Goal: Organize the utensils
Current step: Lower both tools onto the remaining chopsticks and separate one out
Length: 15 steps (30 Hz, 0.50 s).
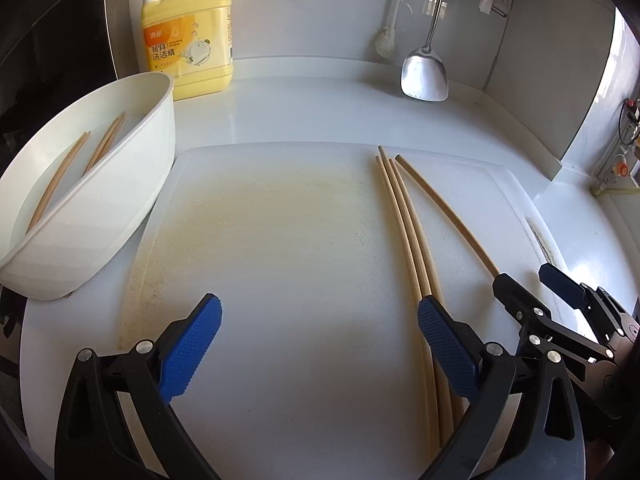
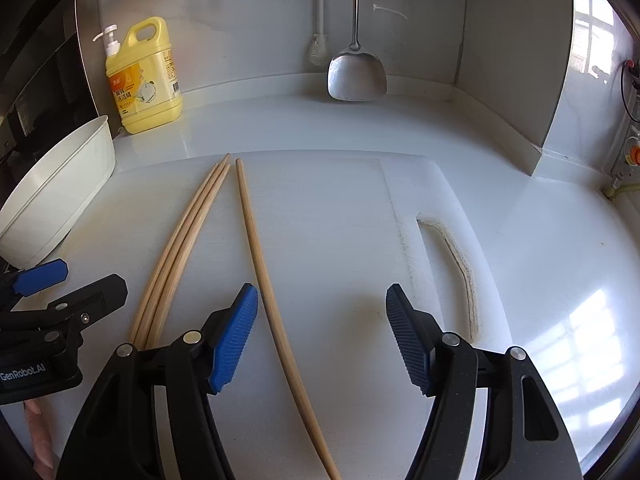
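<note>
Since two chopsticks already lie inside the white tub (image 1: 100, 184) at the left, the four chopsticks left on the cutting board (image 1: 280, 240) look like what remains to be gathered: three bunched together (image 2: 180, 240) and a single one (image 2: 260, 264) just beside them. Both tools angle down over the board with nothing in them. On the right gripper (image 2: 320, 336) the jaws stand wide, straddling the single stick as if lining up a pinch, while the left gripper (image 1: 320, 344) gapes beside the bundle

Chopsticks (image 1: 416, 264) near ends under gripper (image 1: 320, 332), spatula (image 2: 356, 76) handle cropped — label perhaps unreadable
</note>
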Each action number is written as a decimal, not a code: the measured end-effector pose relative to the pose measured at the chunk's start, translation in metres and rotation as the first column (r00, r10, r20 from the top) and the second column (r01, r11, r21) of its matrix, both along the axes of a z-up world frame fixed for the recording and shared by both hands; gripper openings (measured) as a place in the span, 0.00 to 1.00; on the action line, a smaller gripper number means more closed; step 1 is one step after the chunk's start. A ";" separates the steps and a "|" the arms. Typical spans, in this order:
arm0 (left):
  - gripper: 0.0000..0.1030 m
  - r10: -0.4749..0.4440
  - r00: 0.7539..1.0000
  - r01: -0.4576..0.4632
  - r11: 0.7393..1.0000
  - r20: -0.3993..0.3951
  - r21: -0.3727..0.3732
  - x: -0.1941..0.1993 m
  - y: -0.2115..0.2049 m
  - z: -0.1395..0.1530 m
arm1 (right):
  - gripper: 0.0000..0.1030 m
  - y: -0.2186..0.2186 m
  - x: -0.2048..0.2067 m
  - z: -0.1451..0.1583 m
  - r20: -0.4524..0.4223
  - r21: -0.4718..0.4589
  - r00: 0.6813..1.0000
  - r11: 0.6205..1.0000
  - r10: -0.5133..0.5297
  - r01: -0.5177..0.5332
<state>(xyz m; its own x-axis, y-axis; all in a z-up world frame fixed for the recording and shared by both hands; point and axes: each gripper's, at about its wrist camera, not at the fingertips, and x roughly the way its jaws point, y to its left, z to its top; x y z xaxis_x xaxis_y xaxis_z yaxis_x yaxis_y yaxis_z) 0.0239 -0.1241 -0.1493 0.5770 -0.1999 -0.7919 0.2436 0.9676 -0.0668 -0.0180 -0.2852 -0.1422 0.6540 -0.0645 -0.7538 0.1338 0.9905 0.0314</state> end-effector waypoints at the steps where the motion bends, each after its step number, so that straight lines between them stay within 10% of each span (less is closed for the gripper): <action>1: 0.94 0.000 1.000 0.000 1.000 0.001 0.004 0.001 -0.002 -0.001 | 0.62 -0.001 0.000 0.000 -0.001 -0.001 1.000 1.000 0.001 -0.001; 15: 0.95 -0.002 1.000 0.002 0.999 -0.001 0.049 0.004 -0.013 -0.007 | 0.62 -0.004 0.000 -0.001 0.004 0.001 1.000 1.000 0.000 0.000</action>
